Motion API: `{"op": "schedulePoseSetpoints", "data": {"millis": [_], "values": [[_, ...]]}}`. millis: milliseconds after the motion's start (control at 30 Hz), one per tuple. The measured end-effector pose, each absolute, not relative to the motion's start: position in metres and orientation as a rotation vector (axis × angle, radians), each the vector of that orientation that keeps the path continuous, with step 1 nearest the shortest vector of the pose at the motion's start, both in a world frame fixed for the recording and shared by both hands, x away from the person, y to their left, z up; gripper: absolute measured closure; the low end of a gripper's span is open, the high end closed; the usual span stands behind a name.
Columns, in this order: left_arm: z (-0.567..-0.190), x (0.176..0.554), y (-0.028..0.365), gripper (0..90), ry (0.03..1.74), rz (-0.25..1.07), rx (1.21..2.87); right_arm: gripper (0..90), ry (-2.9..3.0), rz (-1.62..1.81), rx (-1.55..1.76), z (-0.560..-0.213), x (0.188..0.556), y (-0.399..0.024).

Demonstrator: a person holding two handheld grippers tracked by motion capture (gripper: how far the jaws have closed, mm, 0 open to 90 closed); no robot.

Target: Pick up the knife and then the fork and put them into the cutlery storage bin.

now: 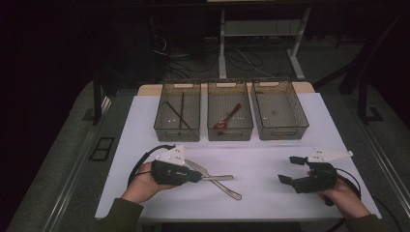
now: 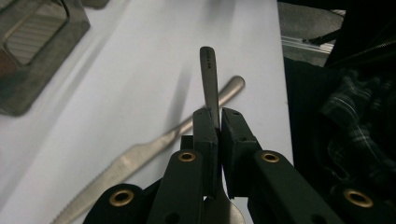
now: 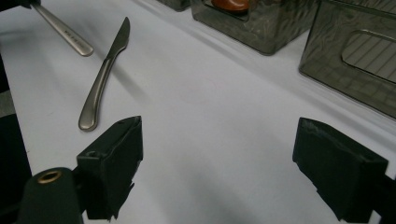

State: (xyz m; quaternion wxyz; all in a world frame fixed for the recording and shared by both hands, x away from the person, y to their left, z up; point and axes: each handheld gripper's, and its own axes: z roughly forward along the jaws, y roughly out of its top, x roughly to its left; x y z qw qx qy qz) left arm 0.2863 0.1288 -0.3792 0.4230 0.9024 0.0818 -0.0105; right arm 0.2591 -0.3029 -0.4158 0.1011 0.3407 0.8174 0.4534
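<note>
My left gripper point(image 1: 197, 177) is shut on a steel utensil point(image 1: 218, 178) by its neck; the handle point(image 2: 209, 70) sticks out past the fingertips and casts a shadow on the white table point(image 1: 270, 145). Under it a steel knife point(image 1: 217, 183) lies flat and slanted, its serrated blade point(image 2: 116, 168) near my left jaws point(image 2: 219, 114). Out to the right, my right gripper point(image 1: 290, 169) is open with nothing between its pads point(image 3: 217, 140). The right gripper view shows the knife point(image 3: 105, 74) and the held handle point(image 3: 65, 32) at its upper left.
Three translucent grey bins stand in a row at the table's far side: the left one point(image 1: 164, 123) holds dark chopsticks point(image 1: 177, 110), the middle one point(image 1: 212, 130) a brown spoon point(image 1: 227, 117), and the right one point(image 1: 300, 118). Table legs and cables lie beyond.
</note>
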Motion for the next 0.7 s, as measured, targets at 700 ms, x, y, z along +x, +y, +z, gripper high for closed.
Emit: {"op": "schedulePoseSetpoints", "data": {"millis": [700], "values": [[-0.374,0.323,0.034,84.2,0.053,-0.019,2.338,20.6,2.756,1.254,0.606,-0.382,0.291,-0.244]]}}
